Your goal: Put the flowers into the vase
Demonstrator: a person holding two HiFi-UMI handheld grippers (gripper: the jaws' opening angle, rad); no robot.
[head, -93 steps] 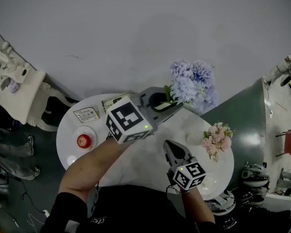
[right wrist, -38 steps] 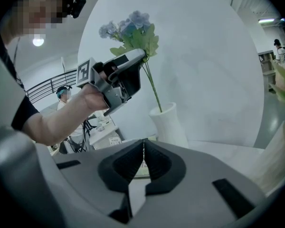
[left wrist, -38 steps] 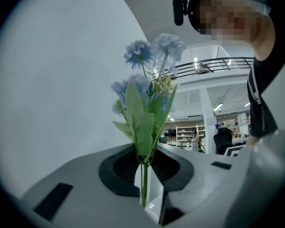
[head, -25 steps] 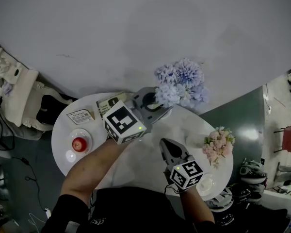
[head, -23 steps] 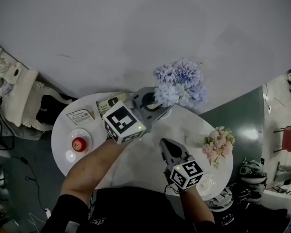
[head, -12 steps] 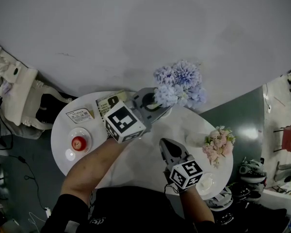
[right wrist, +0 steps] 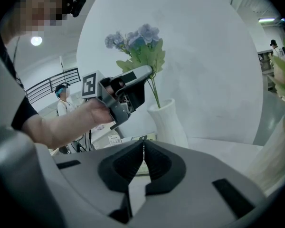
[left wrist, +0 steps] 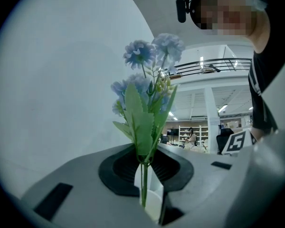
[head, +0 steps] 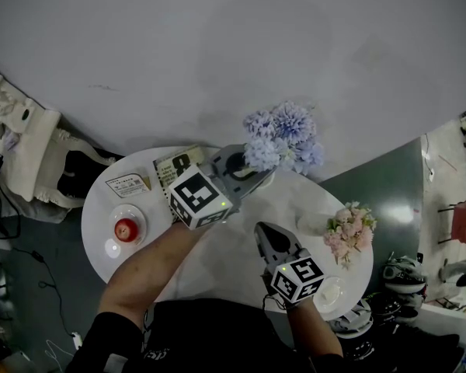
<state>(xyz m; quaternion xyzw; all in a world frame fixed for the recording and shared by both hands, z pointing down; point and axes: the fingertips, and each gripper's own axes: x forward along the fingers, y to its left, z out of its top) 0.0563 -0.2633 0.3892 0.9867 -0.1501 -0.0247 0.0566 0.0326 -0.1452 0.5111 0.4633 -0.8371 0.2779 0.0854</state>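
Grey wall behind, round white worktop (head: 217, 266) below.

Head view: left gripper (head: 252, 169) is held out over the far side of the worktop, with blue flowers (head: 279, 134) standing up off its tip. Right gripper (head: 262, 231) sits nearer the body, over mid worktop, apart from everything. Pink bunch (head: 348, 228) at right edge, apple (head: 125, 228) on a saucer at left; both well clear.

Left gripper view: fingers closed on the thin green stem (left wrist: 144, 184), low down under the leaves, blooms upright above. White shape just behind the stem, prob. the vase top.

Right gripper view: fingers shut together, nothing btwn them. White vase (right wrist: 168, 122) is upright on the worktop, narrow neck. Stem runs down from the left gripper to its mouth. It looks at or just inside the mouth; can't tell depth.

Risks (judgement):
- Letting go w/ the stem only just in → top-heavy blooms lean and the bunch flips out over the rim.
- Stem pushed sideways vs. the neck → slim vase tips; right gripper isn't steadying it.
- Thin stem could twist in the grip, so its end misses the narrow mouth.
- Leaves may jam at the neck; forcing them = same tip hazard.
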